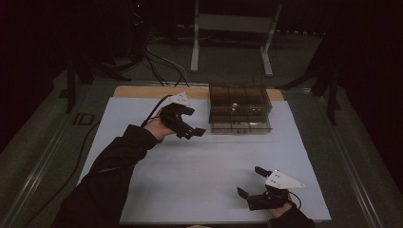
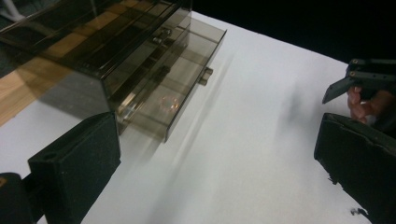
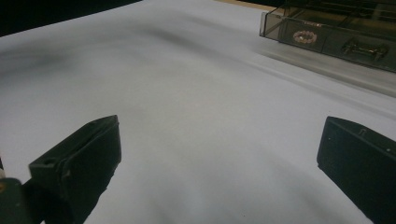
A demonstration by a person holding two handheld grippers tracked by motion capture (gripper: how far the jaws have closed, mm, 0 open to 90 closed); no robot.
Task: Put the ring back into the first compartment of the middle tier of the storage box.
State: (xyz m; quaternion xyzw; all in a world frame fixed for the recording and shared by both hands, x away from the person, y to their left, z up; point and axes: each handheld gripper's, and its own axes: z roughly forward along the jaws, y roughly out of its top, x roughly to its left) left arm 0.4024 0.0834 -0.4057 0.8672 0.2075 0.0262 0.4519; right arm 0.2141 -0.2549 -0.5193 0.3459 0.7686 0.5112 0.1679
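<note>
Nearest the person, the right gripper rests low over the white sheet, jaws spread wide and empty. Farther on, the left gripper hovers just beside the smoky plastic drawer box, jaws wide, nothing held. A drawer stands slightly open, trinkets inside; nothing appears removed. No legible writing anywhere.

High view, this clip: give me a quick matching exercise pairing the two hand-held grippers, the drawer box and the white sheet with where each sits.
Things:
1. left hand-held gripper
2. right hand-held gripper
3. smoky clear drawer box
4. white sheet

Places:
A. far edge of the sheet, right of centre
B. near right corner, jaws apart
C. covering the tabletop
D. just left of the box, jaws apart

Pairs: 1-D, 2-B, 3-A, 4-C
</note>
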